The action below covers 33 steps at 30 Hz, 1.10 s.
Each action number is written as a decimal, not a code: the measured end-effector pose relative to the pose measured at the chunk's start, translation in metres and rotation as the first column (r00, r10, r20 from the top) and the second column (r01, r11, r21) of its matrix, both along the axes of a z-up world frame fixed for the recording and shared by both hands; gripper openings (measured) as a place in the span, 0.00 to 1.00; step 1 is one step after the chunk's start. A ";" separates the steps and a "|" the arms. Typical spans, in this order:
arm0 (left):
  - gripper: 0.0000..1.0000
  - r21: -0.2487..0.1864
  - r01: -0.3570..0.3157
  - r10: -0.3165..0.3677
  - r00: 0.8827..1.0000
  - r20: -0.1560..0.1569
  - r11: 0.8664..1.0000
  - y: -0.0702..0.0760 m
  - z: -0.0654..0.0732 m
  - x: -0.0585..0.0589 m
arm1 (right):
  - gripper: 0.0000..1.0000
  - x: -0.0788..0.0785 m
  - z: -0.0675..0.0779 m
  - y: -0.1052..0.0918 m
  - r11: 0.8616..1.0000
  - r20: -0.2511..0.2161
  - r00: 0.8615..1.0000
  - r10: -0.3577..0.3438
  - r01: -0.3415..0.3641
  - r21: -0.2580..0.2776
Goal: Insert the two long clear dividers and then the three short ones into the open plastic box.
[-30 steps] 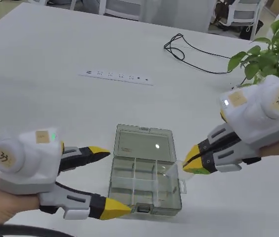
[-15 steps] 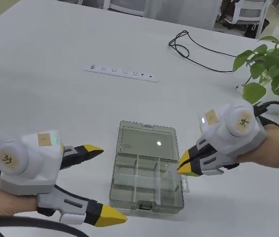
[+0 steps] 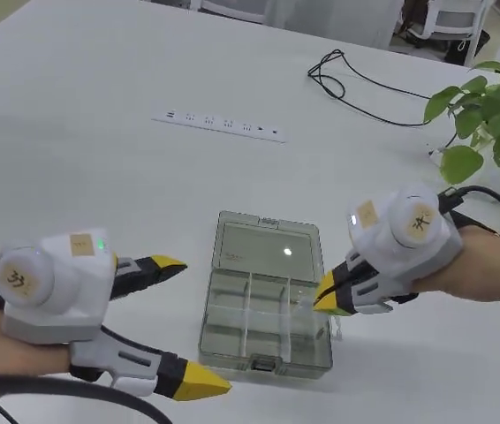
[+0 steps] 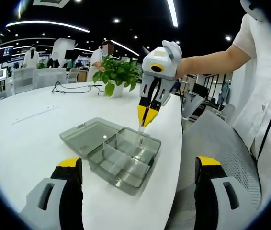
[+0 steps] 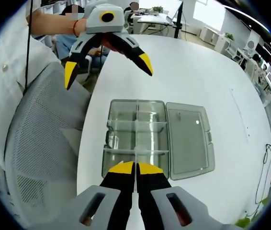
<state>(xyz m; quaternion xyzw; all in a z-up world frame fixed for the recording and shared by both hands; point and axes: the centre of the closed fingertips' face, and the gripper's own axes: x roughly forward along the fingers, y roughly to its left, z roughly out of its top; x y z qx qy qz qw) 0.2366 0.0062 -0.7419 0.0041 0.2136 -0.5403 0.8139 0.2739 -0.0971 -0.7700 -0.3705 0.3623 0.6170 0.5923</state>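
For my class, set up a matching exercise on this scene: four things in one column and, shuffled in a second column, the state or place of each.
Column one
1. left hand-held gripper
2. right hand-held gripper
3. plastic box
4. power strip

Column two
A. lies on the table beyond the box
B. jaws closed on a clear divider
C. lid open and lying flat
D. jaws wide apart, holding nothing

Pairs: 1-D, 2-B, 3-C, 4-A
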 end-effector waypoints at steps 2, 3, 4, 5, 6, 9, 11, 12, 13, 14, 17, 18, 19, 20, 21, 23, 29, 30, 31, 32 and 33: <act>1.00 0.000 0.001 -0.001 1.000 -0.001 1.000 0.000 0.000 0.000 | 0.03 0.001 0.000 -0.001 1.000 -0.009 1.000 -0.008 0.008 0.004; 0.99 0.000 0.002 -0.002 1.000 -0.001 1.000 -0.001 0.000 0.000 | 0.03 0.001 0.000 -0.001 1.000 -0.012 1.000 -0.008 0.008 0.005; 0.99 -0.001 0.002 -0.002 1.000 0.000 1.000 -0.001 0.000 0.000 | 0.03 0.000 0.000 -0.001 1.000 -0.012 1.000 -0.007 0.007 0.003; 0.99 -0.004 0.002 -0.002 1.000 0.000 1.000 -0.001 0.001 -0.001 | 0.03 0.000 0.000 -0.001 1.000 -0.012 1.000 -0.005 0.005 0.002; 0.99 -0.005 0.002 -0.002 1.000 0.001 1.000 -0.002 0.001 -0.001 | 0.03 -0.001 0.000 -0.001 1.000 -0.011 1.000 -0.003 0.003 0.001; 0.99 -0.008 0.001 -0.001 1.000 0.000 1.000 -0.002 0.002 -0.001 | 0.03 -0.001 0.000 -0.001 1.000 -0.008 1.000 0.001 -0.001 -0.005; 0.99 -0.004 0.002 -0.002 1.000 0.003 1.000 -0.002 0.001 -0.002 | 0.03 -0.001 0.000 -0.001 1.000 -0.009 1.000 -0.001 0.001 -0.009; 0.99 -0.006 0.002 -0.002 1.000 0.001 1.000 -0.002 0.001 -0.002 | 0.03 -0.002 0.000 -0.001 1.000 -0.008 1.000 -0.001 0.001 -0.009; 0.99 -0.007 0.002 -0.002 1.000 0.000 1.000 -0.002 0.002 -0.002 | 0.03 -0.002 0.000 -0.001 1.000 -0.007 1.000 0.000 -0.001 -0.011; 0.99 -0.008 0.002 -0.002 1.000 0.002 1.000 -0.002 0.002 -0.002 | 0.02 -0.002 0.000 -0.001 1.000 -0.010 1.000 0.001 -0.001 -0.012; 0.99 -0.004 0.002 -0.002 1.000 0.000 1.000 -0.001 0.001 -0.002 | 0.03 -0.001 -0.001 -0.002 1.000 -0.003 1.000 0.000 0.000 -0.018; 0.99 -0.005 0.002 -0.002 1.000 0.001 1.000 -0.001 0.001 -0.003 | 0.03 -0.001 -0.002 -0.003 1.000 -0.003 1.000 0.002 -0.002 -0.021; 0.99 -0.007 0.001 -0.001 1.000 0.000 1.000 -0.002 0.001 -0.003 | 0.03 -0.002 -0.002 -0.002 1.000 -0.004 1.000 0.002 -0.002 -0.024; 0.99 -0.007 0.001 -0.001 1.000 -0.001 1.000 -0.002 0.001 -0.003 | 0.03 -0.002 -0.004 -0.002 1.000 -0.001 1.000 0.007 -0.007 -0.027; 0.99 -0.006 0.001 -0.001 1.000 -0.001 1.000 -0.002 0.001 -0.003 | 0.03 -0.002 -0.005 -0.002 1.000 -0.002 1.000 0.009 -0.009 -0.028; 0.99 -0.005 0.002 -0.002 1.000 -0.001 1.000 -0.002 0.001 -0.004 | 0.03 -0.001 -0.006 -0.001 0.999 -0.003 1.000 0.011 -0.011 -0.032; 0.98 -0.006 0.001 -0.001 1.000 -0.004 1.000 -0.002 0.001 -0.004 | 0.03 0.001 -0.014 -0.001 1.000 -0.050 0.999 -0.022 0.021 -0.016; 0.98 -0.007 0.001 -0.001 1.000 -0.003 1.000 -0.002 0.001 -0.004 | 0.03 0.000 -0.014 -0.001 1.000 -0.053 0.998 -0.023 0.022 -0.014; 0.98 -0.009 0.001 -0.001 1.000 -0.004 1.000 -0.002 0.001 -0.004 | 0.03 0.000 -0.015 -0.002 1.000 -0.054 0.998 -0.023 0.022 -0.013; 0.98 -0.011 0.001 -0.001 1.000 -0.003 1.000 -0.002 0.001 -0.004 | 0.03 0.000 -0.015 -0.002 1.000 -0.054 0.998 -0.022 0.021 -0.012; 0.98 -0.010 0.001 -0.001 1.000 -0.003 1.000 -0.002 0.001 -0.004 | 0.03 -0.001 -0.015 -0.001 1.000 -0.056 0.998 -0.024 0.023 -0.009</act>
